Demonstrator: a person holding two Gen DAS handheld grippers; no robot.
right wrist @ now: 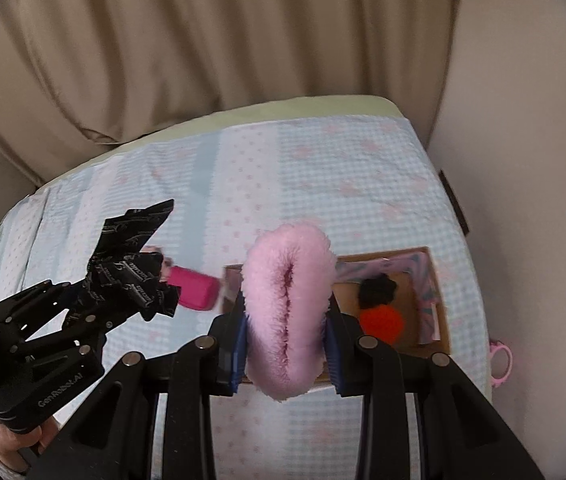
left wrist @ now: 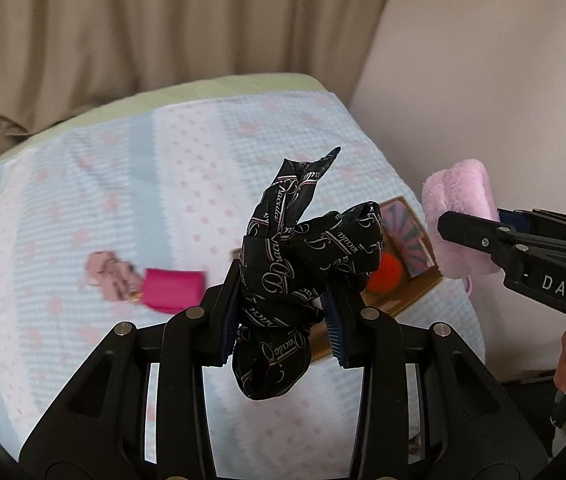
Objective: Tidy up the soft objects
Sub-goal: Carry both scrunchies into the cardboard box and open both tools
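Note:
My left gripper (left wrist: 283,320) is shut on a crumpled black scarf with white lettering (left wrist: 295,248), held above the bed; the scarf (right wrist: 131,268) also shows at the left of the right wrist view. My right gripper (right wrist: 287,344) is shut on a folded fluffy pink cloth (right wrist: 289,304), seen from the side as the pink cloth (left wrist: 459,216) at the right of the left wrist view. Beyond both lies an open cardboard box (right wrist: 441,320) holding an orange pompom (right wrist: 381,322) and a black soft item (right wrist: 377,288). The box (left wrist: 411,292) is partly hidden behind the scarf.
A bed with a light blue blanket with pink dots (left wrist: 187,168) fills both views. A magenta pouch (left wrist: 173,290) and a pale pink item (left wrist: 107,274) lie on it left of the box. Beige curtains (right wrist: 203,40) hang behind; a wall (right wrist: 523,160) runs along the right.

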